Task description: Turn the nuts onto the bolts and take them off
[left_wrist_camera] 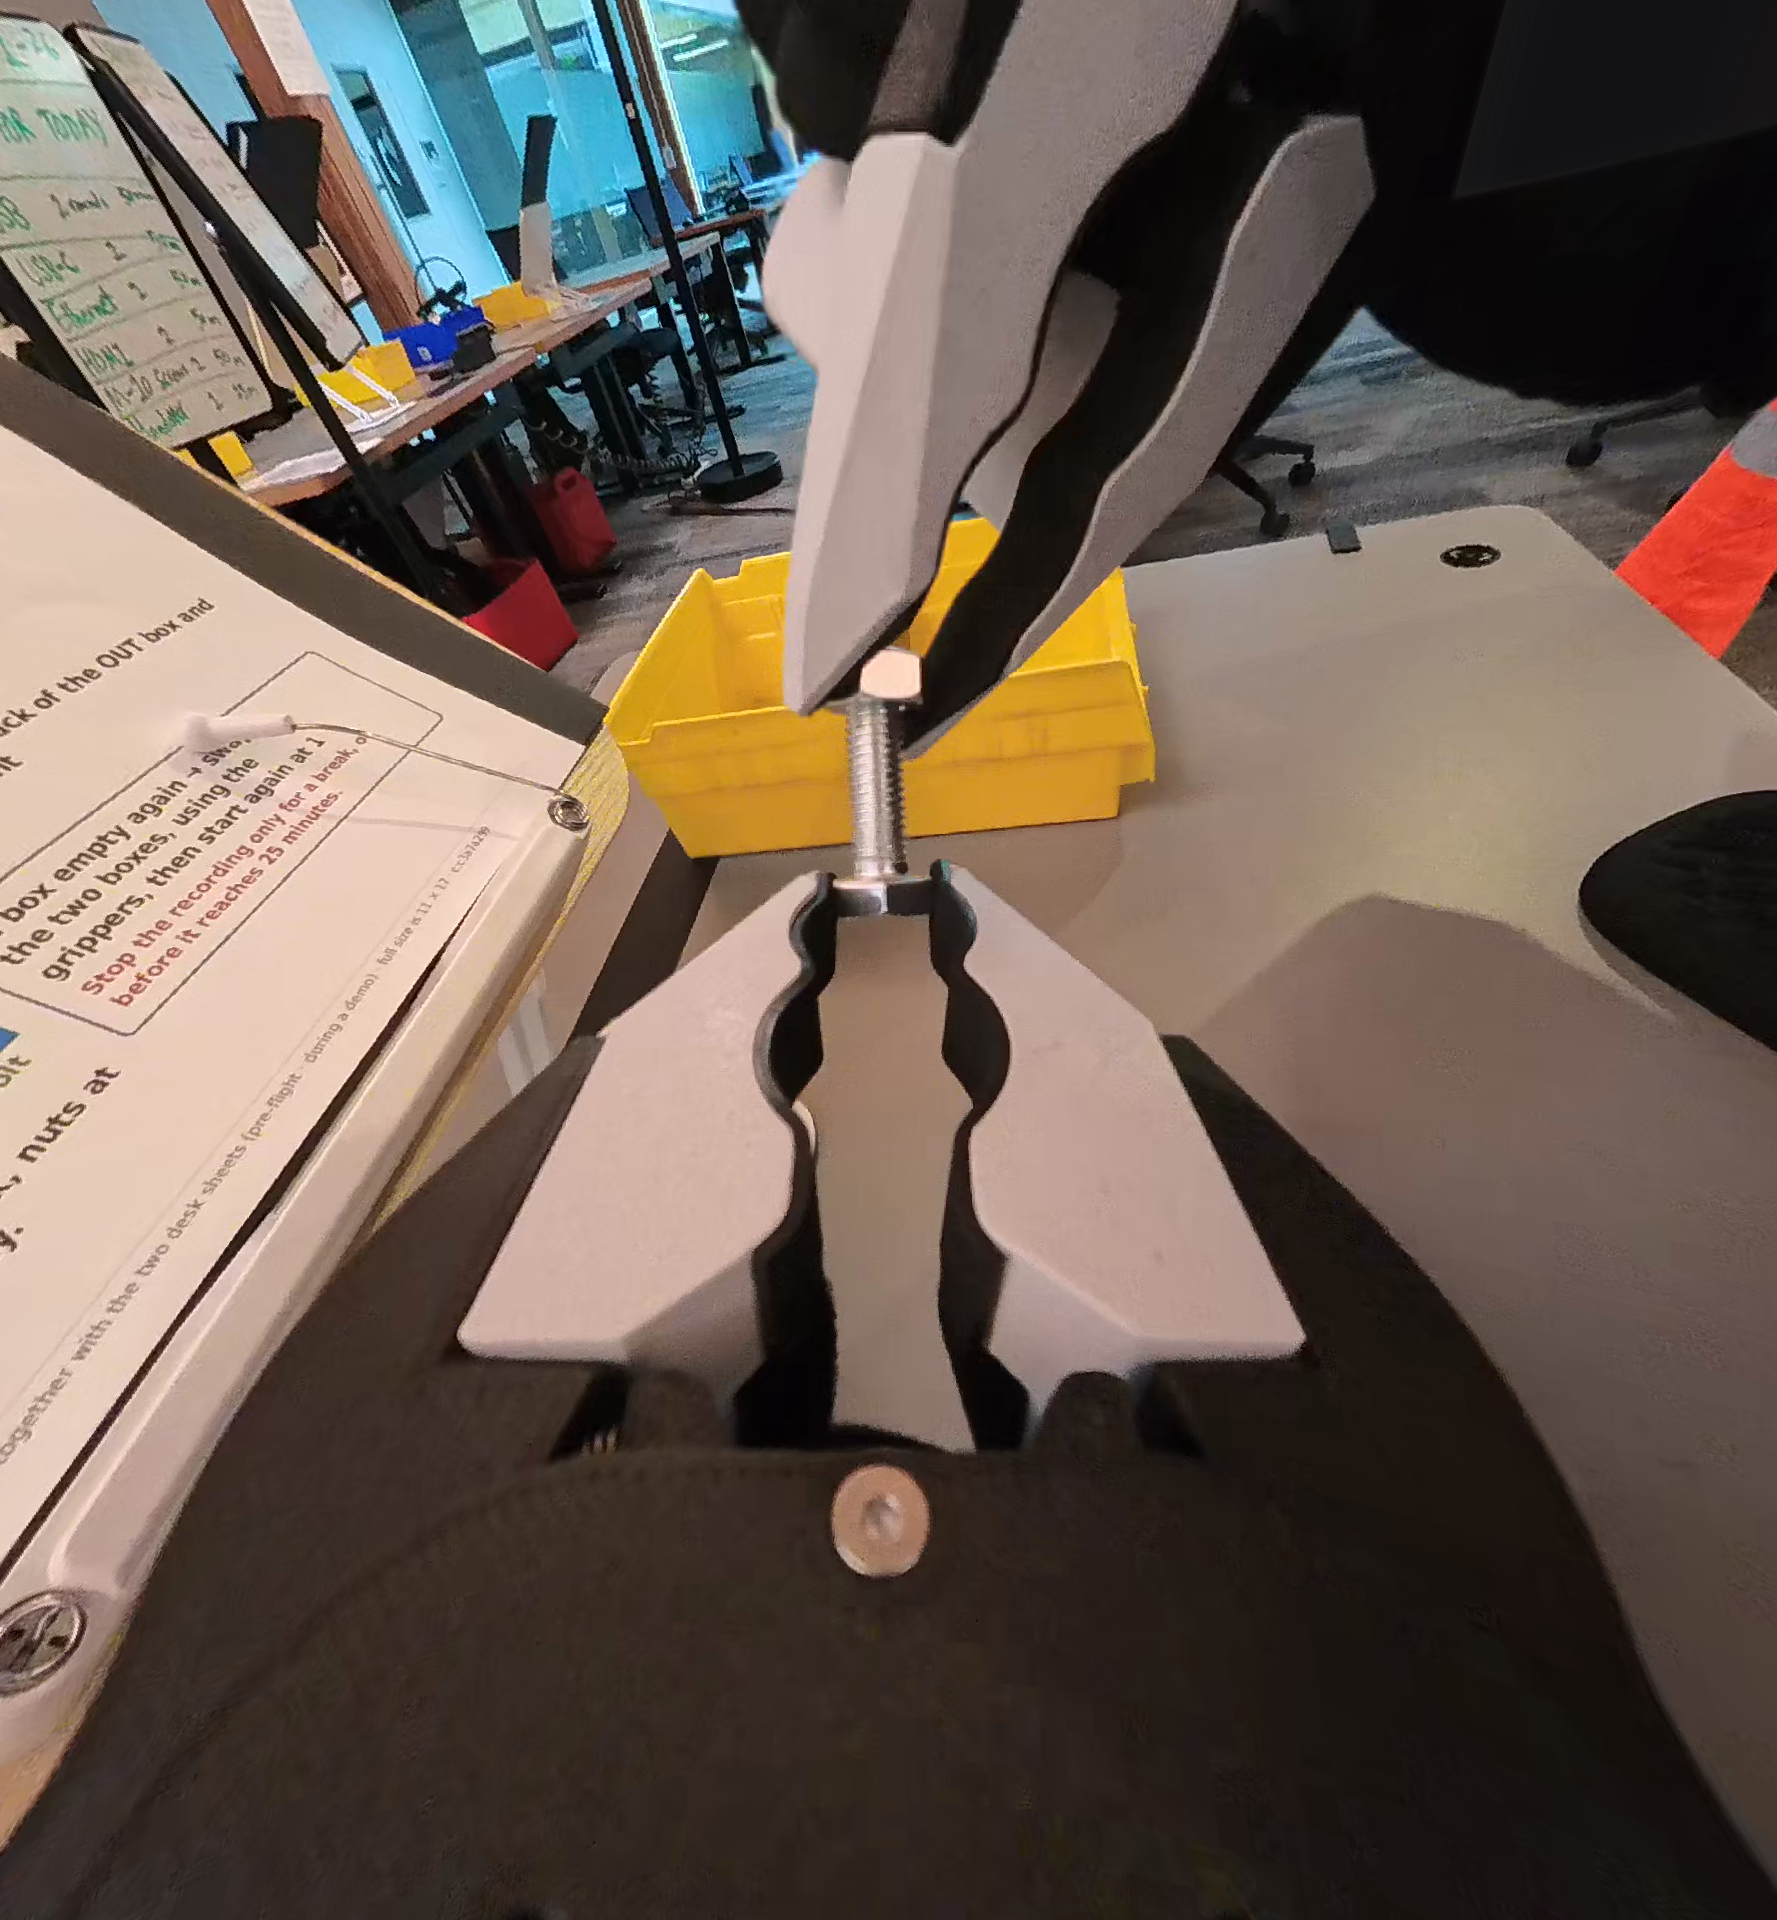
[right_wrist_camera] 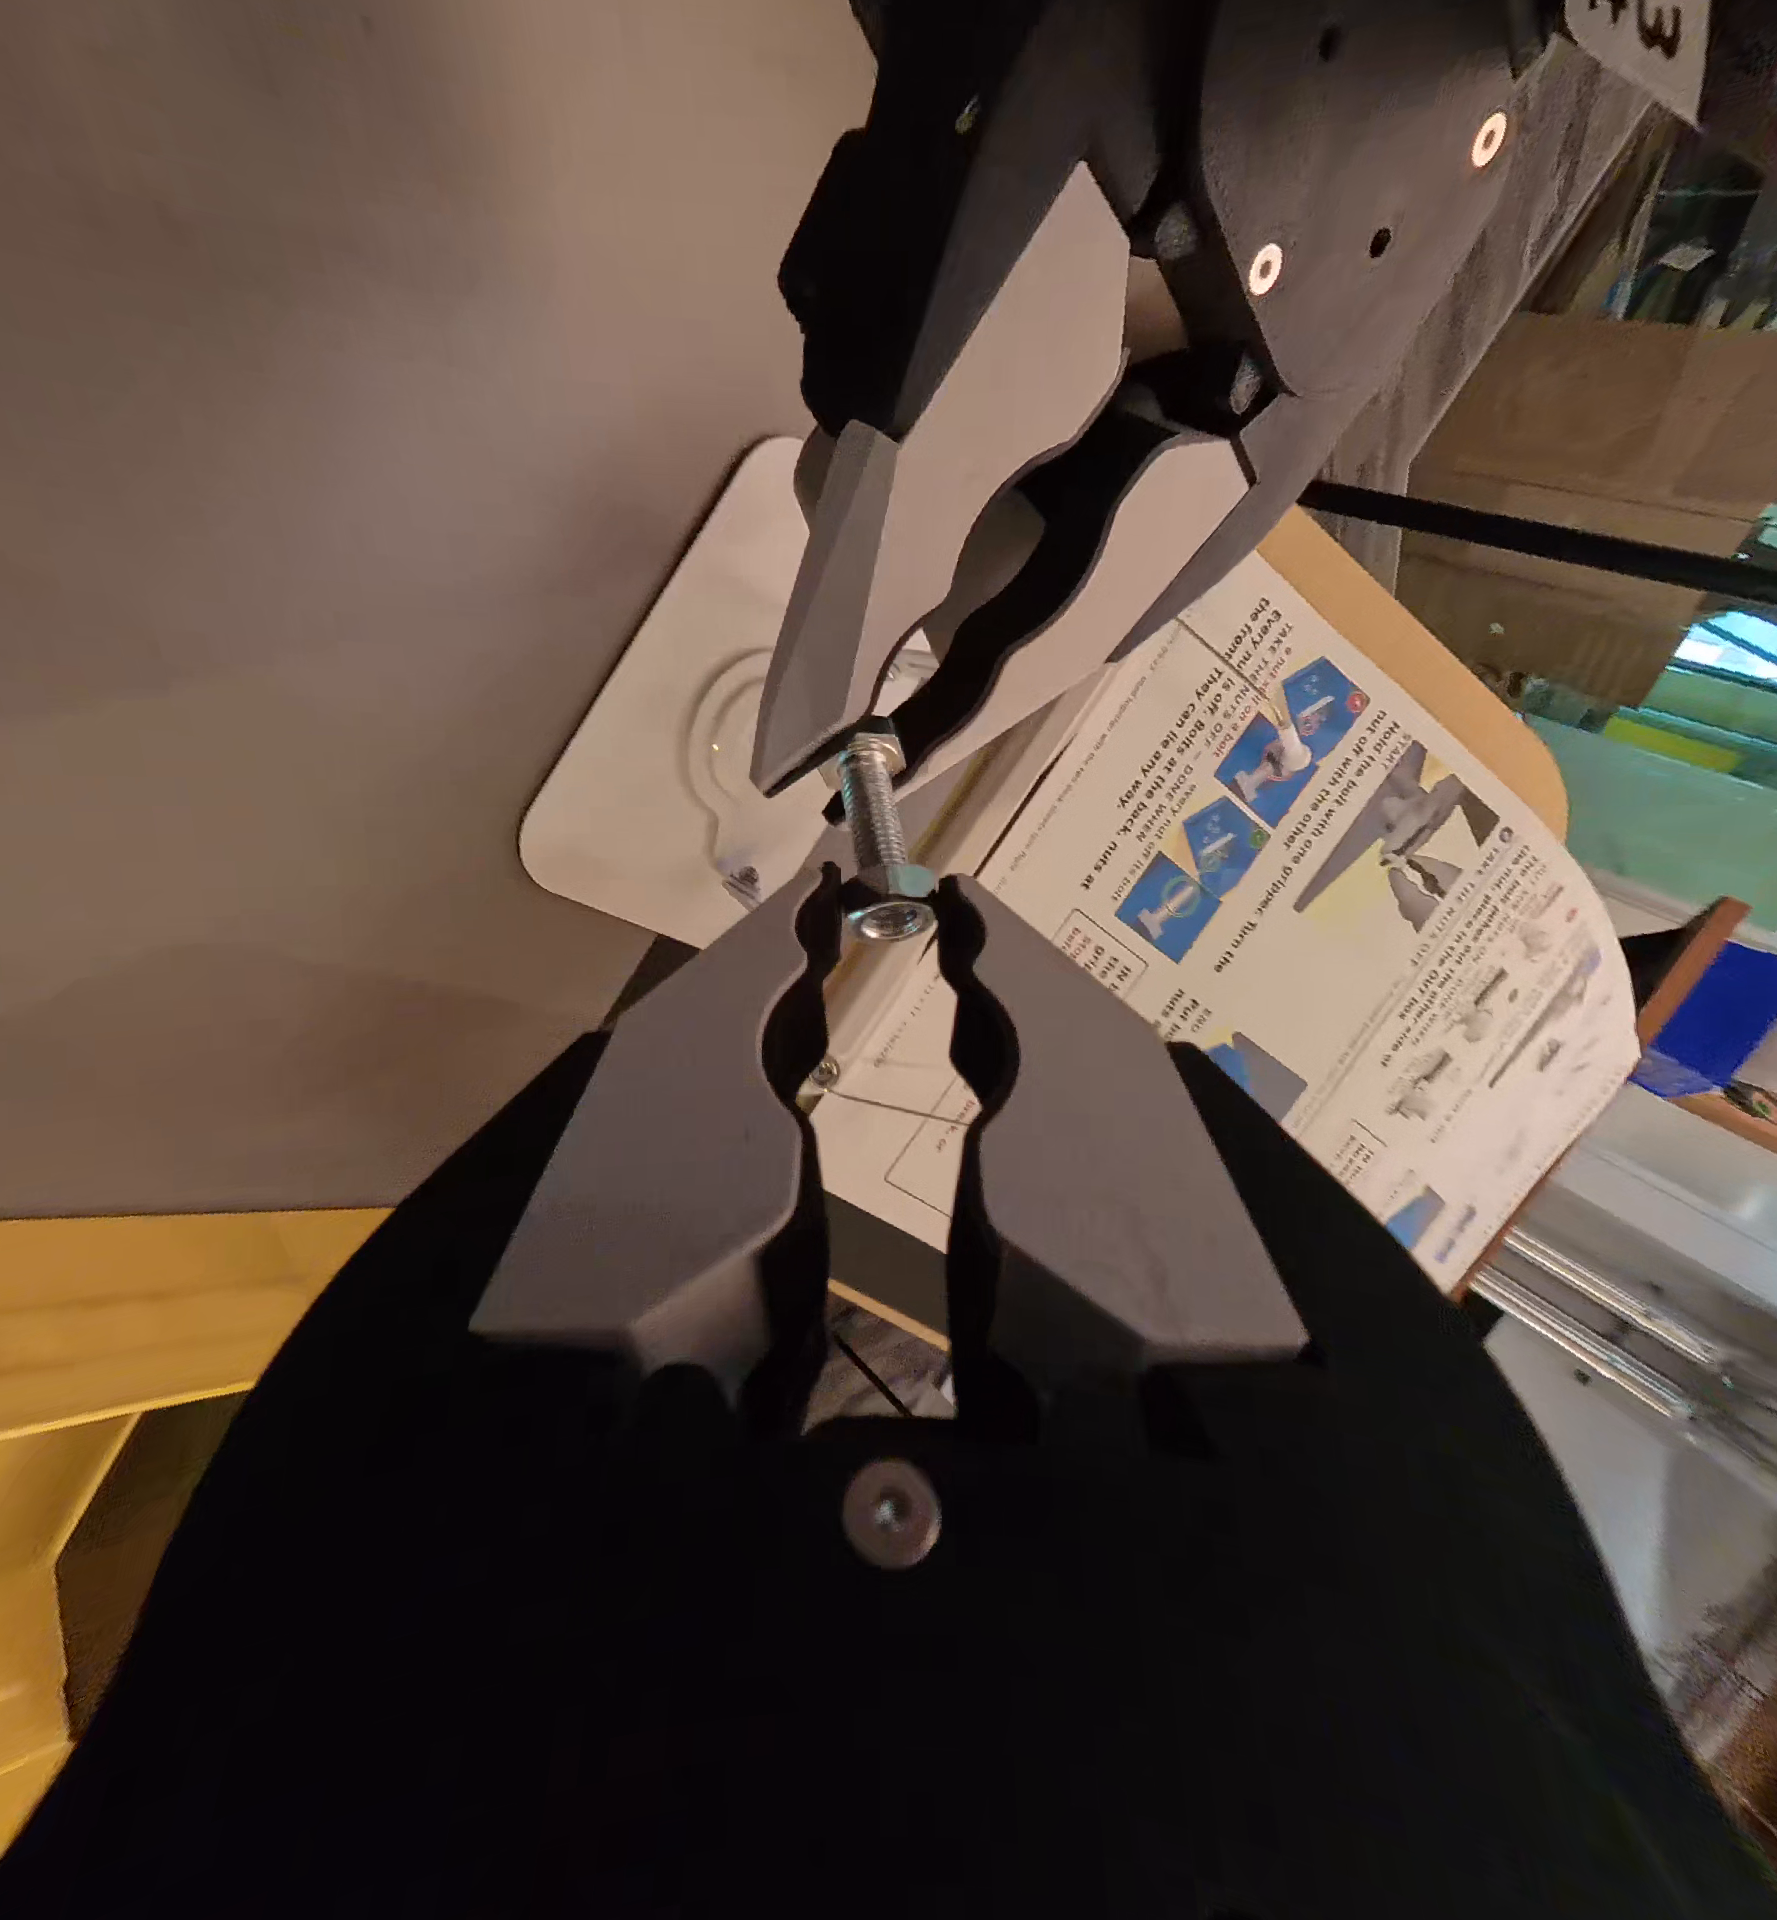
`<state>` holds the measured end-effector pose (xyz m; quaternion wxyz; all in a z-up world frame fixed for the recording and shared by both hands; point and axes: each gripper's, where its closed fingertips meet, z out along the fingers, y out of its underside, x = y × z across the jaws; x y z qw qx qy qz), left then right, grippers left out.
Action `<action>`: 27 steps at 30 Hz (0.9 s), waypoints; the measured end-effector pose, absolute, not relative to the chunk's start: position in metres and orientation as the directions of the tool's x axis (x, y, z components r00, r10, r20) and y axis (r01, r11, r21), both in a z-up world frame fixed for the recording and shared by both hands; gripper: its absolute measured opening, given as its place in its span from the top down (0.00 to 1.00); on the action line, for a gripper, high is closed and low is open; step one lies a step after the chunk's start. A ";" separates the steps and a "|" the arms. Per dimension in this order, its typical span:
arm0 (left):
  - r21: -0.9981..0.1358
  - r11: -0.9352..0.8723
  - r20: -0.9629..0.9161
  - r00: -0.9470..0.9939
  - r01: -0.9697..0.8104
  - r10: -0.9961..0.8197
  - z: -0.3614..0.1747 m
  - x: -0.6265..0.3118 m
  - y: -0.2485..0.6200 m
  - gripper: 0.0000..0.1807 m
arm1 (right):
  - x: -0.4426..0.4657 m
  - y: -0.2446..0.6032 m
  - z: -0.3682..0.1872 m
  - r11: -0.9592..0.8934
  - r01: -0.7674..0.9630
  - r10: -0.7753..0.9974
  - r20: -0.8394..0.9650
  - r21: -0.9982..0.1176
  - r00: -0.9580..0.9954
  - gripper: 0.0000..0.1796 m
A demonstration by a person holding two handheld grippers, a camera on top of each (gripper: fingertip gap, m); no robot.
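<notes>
Steel at centre: pinches bolt [left_wrist_camera: 879, 790] by its head in left gripper [left_wrist_camera: 882, 899], tips set narrow, shaft pointing to 12 o'clock. Grips nut [left_wrist_camera: 889, 675] at the far threaded end in right gripper [left_wrist_camera: 879, 691], tips likewise narrow, reaching in from 1 o'clock. Hangs both above grey table [left_wrist_camera: 1383, 727], touching nothing else. Shows the nut's open hole in the right wrist view, bolt running off toward 12 o'clock. Leaves yellow bin [left_wrist_camera: 1019, 748] behind at 12 o'clock, printed sheet [left_wrist_camera: 188, 883] at 9 o'clock.
</notes>
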<state>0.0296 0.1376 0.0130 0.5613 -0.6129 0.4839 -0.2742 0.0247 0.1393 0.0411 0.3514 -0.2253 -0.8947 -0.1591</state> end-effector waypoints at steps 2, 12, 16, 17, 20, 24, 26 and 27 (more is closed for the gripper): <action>-0.955 0.101 -0.208 0.388 -0.277 -0.898 0.014 0.030 0.139 0.91 | 0.023 0.140 0.042 0.841 0.524 0.283 0.715 0.136 -0.639 0.88; -0.938 0.174 -0.307 0.485 -0.300 -0.819 0.020 0.034 0.150 0.91 | 0.035 0.143 0.056 0.346 0.681 0.919 0.379 -0.645 -0.109 0.78; -0.921 0.194 -0.354 0.519 -0.338 -0.778 0.019 0.036 0.155 0.91 | 0.039 0.146 0.048 0.055 0.626 0.995 0.095 -0.778 0.032 0.81; -0.916 0.198 -0.365 0.523 -0.348 -0.770 0.018 0.036 0.156 0.91 | 0.038 0.145 0.046 0.003 0.611 0.998 0.042 -0.792 0.048 0.82; -0.898 0.208 -0.403 0.538 -0.387 -0.740 0.016 0.036 0.159 0.91 | 0.035 0.146 0.045 -0.112 0.561 0.994 -0.083 -0.820 0.076 0.87; -0.893 0.211 -0.413 0.540 -0.397 -0.733 0.014 0.038 0.160 0.91 | 0.034 0.151 0.045 -0.143 0.529 0.990 -0.116 -0.837 0.083 0.91; -0.889 0.208 -0.419 0.539 -0.409 -0.731 0.012 0.038 0.161 0.91 | 0.035 0.152 0.042 -0.117 0.548 0.993 -0.096 -0.828 0.068 0.91; -0.891 0.205 -0.413 0.538 -0.405 -0.735 0.011 0.038 0.161 0.91 | 0.036 0.151 0.042 -0.093 0.556 0.996 -0.077 -0.826 0.053 0.91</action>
